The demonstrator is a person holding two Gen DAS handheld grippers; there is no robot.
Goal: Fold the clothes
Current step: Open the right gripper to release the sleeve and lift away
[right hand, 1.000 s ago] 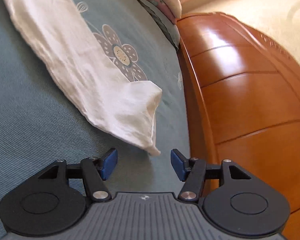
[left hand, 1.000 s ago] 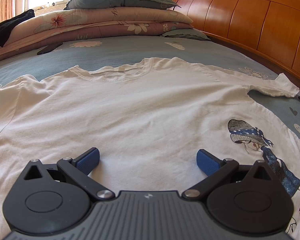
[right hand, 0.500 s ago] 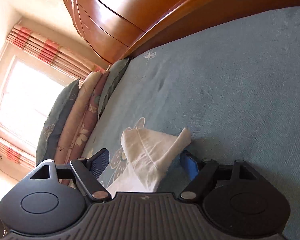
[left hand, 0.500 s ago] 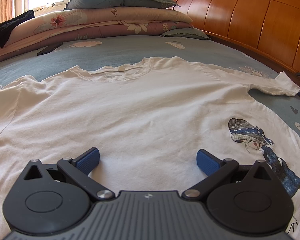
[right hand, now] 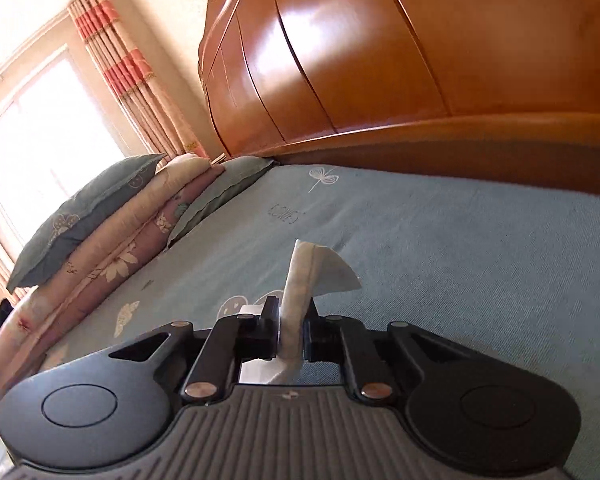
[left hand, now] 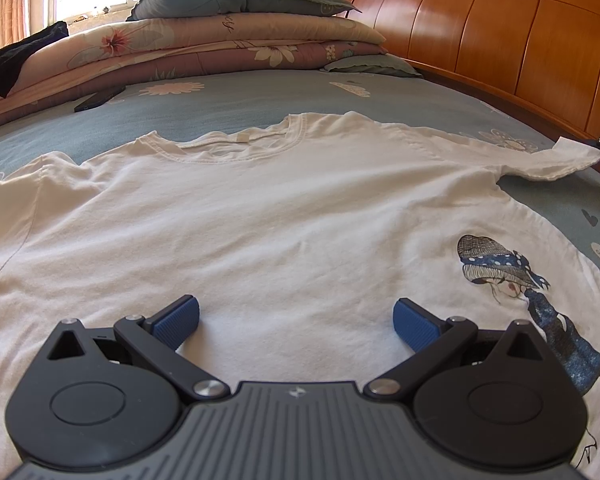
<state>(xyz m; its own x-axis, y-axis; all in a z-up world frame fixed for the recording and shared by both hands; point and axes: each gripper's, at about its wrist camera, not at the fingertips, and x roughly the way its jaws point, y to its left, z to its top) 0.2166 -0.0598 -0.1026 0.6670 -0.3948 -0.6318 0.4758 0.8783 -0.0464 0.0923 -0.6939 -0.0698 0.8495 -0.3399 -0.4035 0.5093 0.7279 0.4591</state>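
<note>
one white t-shirt [left hand: 260,216] flat on our bed [left hand: 236,96]; left gripper [left hand: 296,320] spread above it, right gripper [right hand: 292,332] just closed, pinching one sleeve [right hand: 304,276].

A white T-shirt [left hand: 260,216] printed with a girl in a blue polka-dot headscarf [left hand: 500,264] lies on a blue-grey bedsheet [left hand: 228,100] patterned with pale flowers, beside an orange-brown wooden headboard [left hand: 500,32] and red-striped curtains [right hand: 120,64].
</note>
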